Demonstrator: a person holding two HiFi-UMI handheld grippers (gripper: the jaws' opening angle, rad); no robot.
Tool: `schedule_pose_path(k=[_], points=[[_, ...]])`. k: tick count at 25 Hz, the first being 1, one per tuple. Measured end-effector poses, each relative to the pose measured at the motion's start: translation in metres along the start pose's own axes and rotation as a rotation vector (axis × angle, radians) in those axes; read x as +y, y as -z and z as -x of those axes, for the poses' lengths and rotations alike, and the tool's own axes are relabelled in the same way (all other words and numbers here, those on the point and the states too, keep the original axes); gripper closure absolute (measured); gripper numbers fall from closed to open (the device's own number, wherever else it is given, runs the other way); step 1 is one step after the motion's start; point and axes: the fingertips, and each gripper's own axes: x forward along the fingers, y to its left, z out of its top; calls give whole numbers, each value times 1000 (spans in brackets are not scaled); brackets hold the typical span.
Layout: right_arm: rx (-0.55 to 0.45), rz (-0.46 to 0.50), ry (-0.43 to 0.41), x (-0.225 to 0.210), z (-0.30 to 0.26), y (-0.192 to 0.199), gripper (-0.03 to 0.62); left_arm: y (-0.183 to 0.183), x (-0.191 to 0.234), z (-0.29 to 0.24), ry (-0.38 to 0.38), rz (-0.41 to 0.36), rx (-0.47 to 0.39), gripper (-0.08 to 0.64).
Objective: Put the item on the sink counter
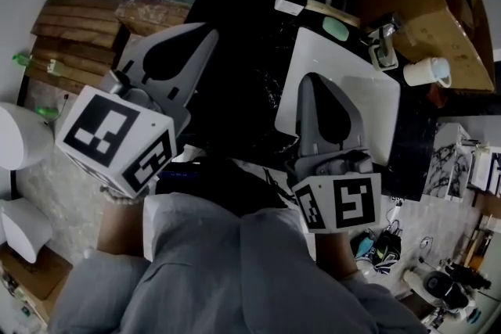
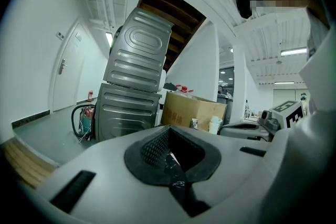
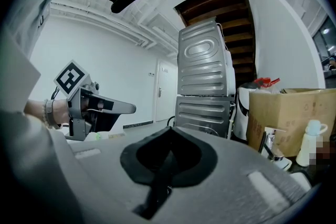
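Room: white walls and ceiling rose ahead of both pairs of jaws. The brown wooden underside of a staircase [image 2: 173, 8] hung above and beyond them, and a white door [image 2: 65, 68] stood far off to the left of the left jaws.
Appliances: two stacked grey sheet-metal machines [image 3: 205, 86], with pressed ribs and rounded panels, stood straight ahead of the right jaws, well apart from them.
Sink counter: the sink counter [image 1: 254, 82], glossy black with pale flecks, lay below and between the two pairs of jaws.
Basin: a smooth white basin [image 1: 317, 51], squarish with rounded corners, sat in the counter directly under the right jaws.
Box: a matt brown cardboard box [image 3: 286, 113] stood ahead and to the right of the right jaws, beyond the basin.
Left gripper: the left gripper [image 2: 170, 128], of matt grey plastic, had its jaws pressed together. A mesh-textured black pad [image 2: 154, 149] lined their teardrop opening. A glossy black sliver at the seam could not be told from the counter below.
Right gripper: the right gripper [image 3: 171, 128] had its jaws closed, with nothing clear between them.
Faucet: a shiny metal faucet [image 1: 383, 43] stood ahead and right of the right jaws, at the basin's far edge.
Cup: a white cup [image 1: 427, 72] stood farther right, near the faucet.
Oval: a pale green oval thing [image 1: 337, 29] lay ahead of the right jaws by the basin's far rim.
Item: which thing was the task's item could not be told.
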Motion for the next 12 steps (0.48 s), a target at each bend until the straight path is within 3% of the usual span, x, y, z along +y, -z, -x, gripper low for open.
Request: schedule_pose_path(k=[12], points=[[0, 0, -4, -7, -3, 2, 595, 0, -4, -10, 8, -3, 5, 555]])
